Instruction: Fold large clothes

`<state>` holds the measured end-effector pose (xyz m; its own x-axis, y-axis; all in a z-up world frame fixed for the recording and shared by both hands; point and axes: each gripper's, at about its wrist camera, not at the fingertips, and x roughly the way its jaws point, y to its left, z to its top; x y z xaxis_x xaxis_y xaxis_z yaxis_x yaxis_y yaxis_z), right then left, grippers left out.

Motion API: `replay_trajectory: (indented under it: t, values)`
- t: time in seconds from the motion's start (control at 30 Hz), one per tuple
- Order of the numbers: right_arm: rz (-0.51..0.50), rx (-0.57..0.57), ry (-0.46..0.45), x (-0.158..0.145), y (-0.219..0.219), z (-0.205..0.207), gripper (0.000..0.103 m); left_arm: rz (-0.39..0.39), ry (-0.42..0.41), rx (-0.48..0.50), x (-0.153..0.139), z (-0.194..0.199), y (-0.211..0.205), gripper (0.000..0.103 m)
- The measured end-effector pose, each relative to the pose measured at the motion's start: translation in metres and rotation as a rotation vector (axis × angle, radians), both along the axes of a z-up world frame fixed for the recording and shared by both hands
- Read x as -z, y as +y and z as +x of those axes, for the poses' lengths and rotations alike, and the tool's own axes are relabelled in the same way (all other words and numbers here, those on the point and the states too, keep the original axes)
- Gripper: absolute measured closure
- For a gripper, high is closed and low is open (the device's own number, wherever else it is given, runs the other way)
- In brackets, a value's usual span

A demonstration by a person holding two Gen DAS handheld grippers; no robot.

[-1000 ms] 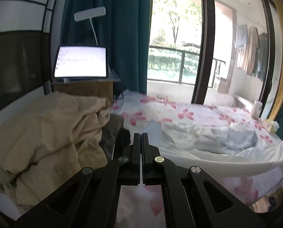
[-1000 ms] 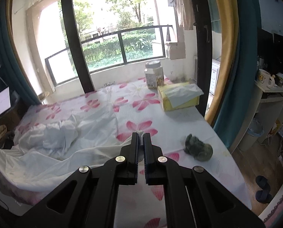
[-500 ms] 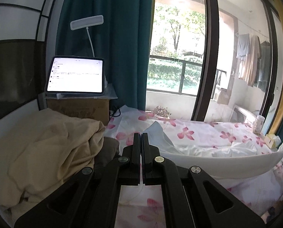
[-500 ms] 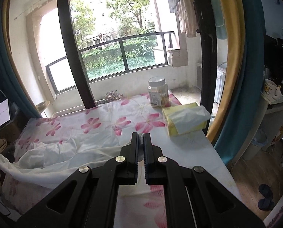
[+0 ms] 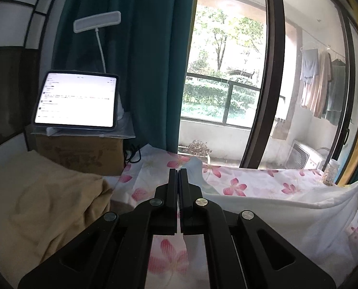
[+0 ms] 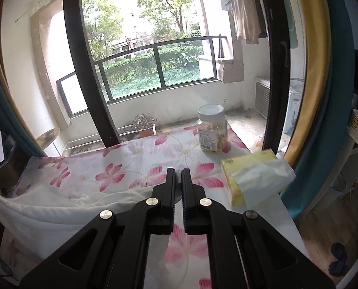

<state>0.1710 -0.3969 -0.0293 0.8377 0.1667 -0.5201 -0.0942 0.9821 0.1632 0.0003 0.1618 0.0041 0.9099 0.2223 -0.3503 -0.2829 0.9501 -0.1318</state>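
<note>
Both claws pinch the large white cloth garment point(image 5: 287, 207) taut above the flower-print bed sheet point(image 6: 135, 166) — left gripper point(image 5: 178, 178) and right gripper point(image 6: 178, 175) should stay level, lowering together.

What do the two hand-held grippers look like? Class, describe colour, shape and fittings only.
The left hand-held gripper and the right hand-held gripper are matte black, with two flat straight fingers on angular linkage arms with triangular cut-outs and round silver pivot bolts. The right one's finger pads look ribbed. No cables, markings or sleeves show.
</note>
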Motion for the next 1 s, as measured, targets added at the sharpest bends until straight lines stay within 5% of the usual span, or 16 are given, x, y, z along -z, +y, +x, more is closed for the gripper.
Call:
replay_trajectory:
  t: [0.4,0.67,1.0]
  values:
    - [-0.012,-0.046,0.072,0.019,0.02,0.08,0.098,-0.072,0.053,0.003,0.026,0.082,0.033,0.102]
    - [0.028,-0.007,0.179,0.057,0.015,0.121,0.098,-0.102,0.145,-0.03,0.057,0.122,0.048,0.102]
    - [0.023,-0.006,0.221,0.07,0.017,0.134,0.097,-0.244,0.343,-0.032,0.093,0.162,0.067,0.101]
